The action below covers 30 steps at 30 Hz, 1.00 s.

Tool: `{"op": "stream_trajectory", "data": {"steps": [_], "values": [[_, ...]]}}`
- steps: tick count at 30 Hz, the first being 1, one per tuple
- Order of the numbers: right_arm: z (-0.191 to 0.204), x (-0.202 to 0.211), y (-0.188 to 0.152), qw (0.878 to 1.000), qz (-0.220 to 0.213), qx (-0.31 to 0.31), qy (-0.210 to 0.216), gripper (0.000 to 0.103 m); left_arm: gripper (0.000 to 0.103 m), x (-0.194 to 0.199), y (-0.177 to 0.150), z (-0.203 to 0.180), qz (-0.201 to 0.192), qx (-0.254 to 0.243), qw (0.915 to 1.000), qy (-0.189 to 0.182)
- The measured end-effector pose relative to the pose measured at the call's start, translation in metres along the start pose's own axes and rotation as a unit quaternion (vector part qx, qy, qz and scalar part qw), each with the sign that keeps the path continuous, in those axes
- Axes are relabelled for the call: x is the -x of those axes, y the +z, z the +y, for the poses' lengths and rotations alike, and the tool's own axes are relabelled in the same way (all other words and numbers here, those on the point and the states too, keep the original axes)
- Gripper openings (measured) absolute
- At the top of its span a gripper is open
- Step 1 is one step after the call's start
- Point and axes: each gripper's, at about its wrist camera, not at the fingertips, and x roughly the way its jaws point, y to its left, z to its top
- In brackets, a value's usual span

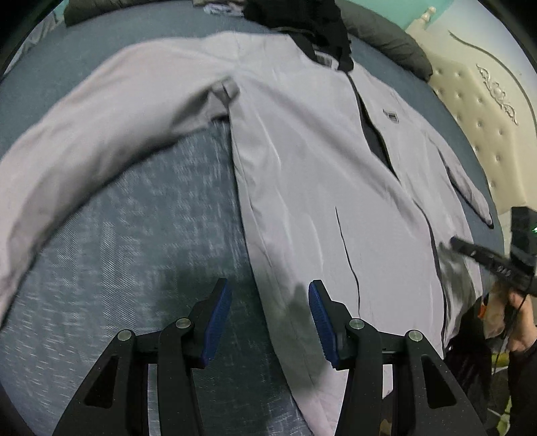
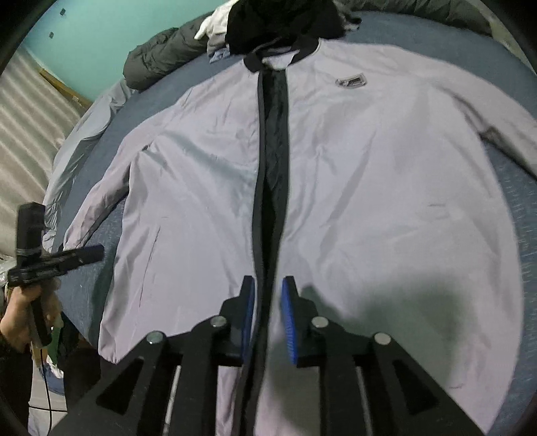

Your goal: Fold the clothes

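A pale lilac-grey zip jacket with black collar and trim (image 2: 352, 174) lies face up, spread flat on the blue-grey woven bedspread (image 1: 134, 241). The left gripper (image 1: 270, 318) hangs with its jaws apart over the jacket's side edge, grasping nothing. The right gripper (image 2: 267, 318) hovers narrowly parted above the black front opening, empty.

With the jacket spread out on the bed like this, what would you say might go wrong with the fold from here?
1. The jacket lies unzipped, its dark lining showing down the middle, so the front panels may slide apart when lifted.
2. The left gripper straddles the jacket's side edge with open fingers and might pinch the bed cover too.
3. The dark clothes pile lies against the collar and could snag a fold.
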Motion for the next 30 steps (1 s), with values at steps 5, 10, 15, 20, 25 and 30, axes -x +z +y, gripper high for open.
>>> {"op": "stream_trajectory", "data": {"steps": [5, 10, 15, 20, 25, 30], "values": [[-0.026, 0.03, -0.008, 0.999, -0.017, -0.029, -0.007, 0.026, 0.042, -0.015, -0.012, -0.003, 0.02, 0.008, 0.9995, -0.026], [-0.041, 0.049, -0.021, 0.999, -0.022, -0.042, -0.022, 0.026, 0.012, -0.023, -0.024, -0.01, 0.034, -0.002, 0.9986, -0.04], [-0.05, 0.063, -0.032, 0.998, -0.027, -0.051, -0.028, 0.026, 0.003, -0.012, -0.031, -0.013, 0.024, -0.015, 0.9991, -0.031], [-0.053, 0.071, -0.038, 0.998, -0.028, -0.052, -0.032, 0.026, 0.003, -0.002, -0.039, -0.007, 0.021, -0.021, 0.9995, -0.006], [-0.058, 0.074, -0.04, 0.997, -0.023, -0.06, -0.037, 0.026, 0.003, -0.011, -0.046, 0.004, 0.032, 0.002, 0.9995, 0.003], [-0.062, 0.082, -0.041, 0.998, -0.021, -0.05, -0.038, 0.026, 0.006, -0.001, -0.049, 0.0, 0.014, 0.005, 0.9999, 0.007]]}}
